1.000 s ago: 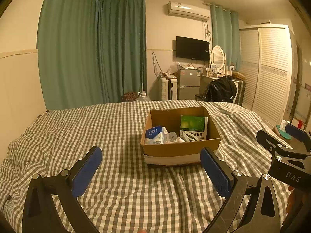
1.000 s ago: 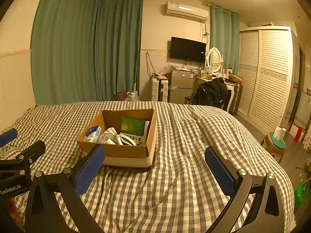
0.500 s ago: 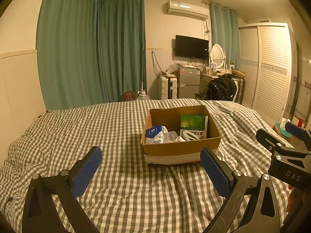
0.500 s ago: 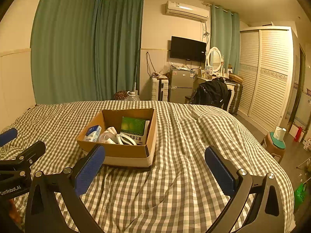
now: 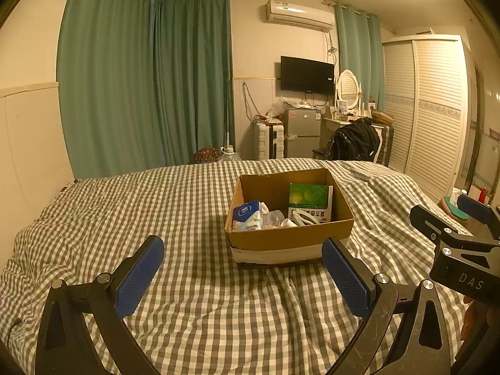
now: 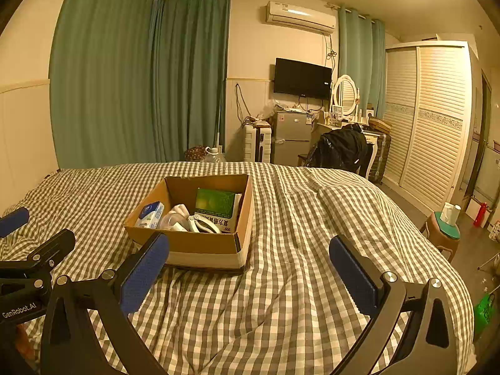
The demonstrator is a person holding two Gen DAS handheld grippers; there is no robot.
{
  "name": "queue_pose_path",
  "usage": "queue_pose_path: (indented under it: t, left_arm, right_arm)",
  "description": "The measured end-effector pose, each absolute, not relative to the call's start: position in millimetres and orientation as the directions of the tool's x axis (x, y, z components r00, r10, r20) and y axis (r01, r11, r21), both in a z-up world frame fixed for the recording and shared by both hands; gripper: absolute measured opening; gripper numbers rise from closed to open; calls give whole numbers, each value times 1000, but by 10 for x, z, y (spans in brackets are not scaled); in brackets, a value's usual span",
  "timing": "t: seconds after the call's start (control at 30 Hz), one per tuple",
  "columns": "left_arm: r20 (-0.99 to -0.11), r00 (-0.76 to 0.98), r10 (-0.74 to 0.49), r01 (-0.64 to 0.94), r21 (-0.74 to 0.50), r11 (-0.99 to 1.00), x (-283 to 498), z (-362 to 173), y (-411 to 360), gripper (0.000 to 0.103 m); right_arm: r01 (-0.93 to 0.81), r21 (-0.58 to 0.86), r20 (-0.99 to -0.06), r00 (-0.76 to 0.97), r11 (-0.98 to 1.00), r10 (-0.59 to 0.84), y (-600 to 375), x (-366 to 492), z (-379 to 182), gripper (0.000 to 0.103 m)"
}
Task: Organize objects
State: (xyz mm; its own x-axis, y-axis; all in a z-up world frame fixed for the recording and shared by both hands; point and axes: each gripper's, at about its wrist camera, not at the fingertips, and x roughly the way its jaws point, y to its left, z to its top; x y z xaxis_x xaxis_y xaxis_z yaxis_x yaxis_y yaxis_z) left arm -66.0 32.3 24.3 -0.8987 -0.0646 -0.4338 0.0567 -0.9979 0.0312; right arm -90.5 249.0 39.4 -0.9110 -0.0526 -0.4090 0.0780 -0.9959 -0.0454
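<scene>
An open cardboard box (image 5: 290, 237) (image 6: 200, 243) sits on a checked bedspread. Inside it lie a blue and white tissue pack (image 5: 247, 216) (image 6: 150, 215), a green box (image 5: 308, 199) (image 6: 215, 207), a white clamp-like item (image 5: 304, 217) (image 6: 204, 223) and some clear and white pieces. My left gripper (image 5: 242, 275) is open and empty, held just short of the box's near wall. My right gripper (image 6: 248, 268) is open and empty, with its left finger in front of the box's near wall. Each gripper shows at the edge of the other's view.
The checked bedspread (image 5: 187, 225) is rumpled, with a raised fold on the right (image 6: 343, 206). Beyond the bed stand green curtains (image 5: 147, 87), a small fridge (image 5: 301, 132), a chair with a black bag (image 5: 354, 140) and a louvred wardrobe (image 5: 431, 109). A stool (image 6: 445, 234) stands right of the bed.
Both views have shifted very slightly; the box sits almost where it was. Both grippers stay open and empty.
</scene>
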Motion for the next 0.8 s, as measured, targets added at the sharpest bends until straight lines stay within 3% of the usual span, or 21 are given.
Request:
queue_pose_path:
  t: [0.8]
  left_arm:
    - [-449,-891,-68,65,23,-998,-656,196,309,103]
  right_arm:
    - [78,-52,-426,-903,-996,-48,2454,-916,341,103]
